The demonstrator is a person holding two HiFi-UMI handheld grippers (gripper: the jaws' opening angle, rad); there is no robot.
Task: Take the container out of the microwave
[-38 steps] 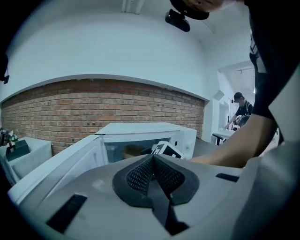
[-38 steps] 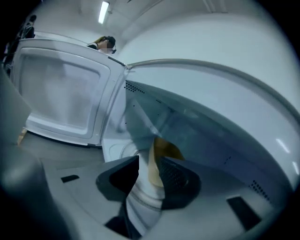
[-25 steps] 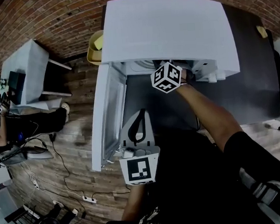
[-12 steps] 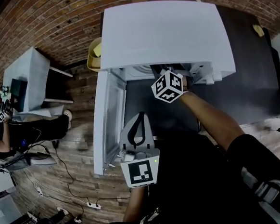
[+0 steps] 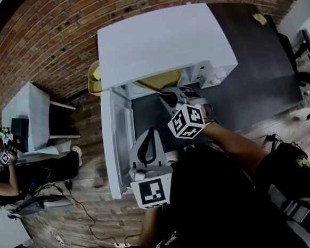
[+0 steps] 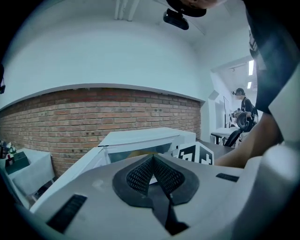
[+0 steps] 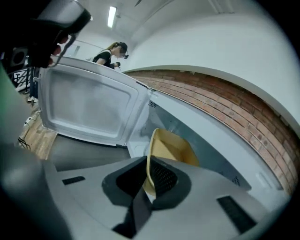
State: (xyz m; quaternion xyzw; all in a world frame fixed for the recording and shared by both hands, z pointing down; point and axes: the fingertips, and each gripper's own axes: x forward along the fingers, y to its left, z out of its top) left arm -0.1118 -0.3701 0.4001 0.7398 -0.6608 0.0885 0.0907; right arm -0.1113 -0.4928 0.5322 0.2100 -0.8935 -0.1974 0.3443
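1. The roof of the microwave [image 5: 164,40] hides most of the container [image 5: 160,83]; only a yellow strip shows at twelve o'clock.
2. The container's near rim disappears between the pads of the right claw [image 7: 148,168].
3. In the left gripper view, a person [image 6: 242,108] at three o'clock is too small to make out.

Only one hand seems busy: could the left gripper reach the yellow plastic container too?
Probably yes: the white microwave door stands open, the yellow plastic container sits at the opening, and the left gripper points there unobstructed.
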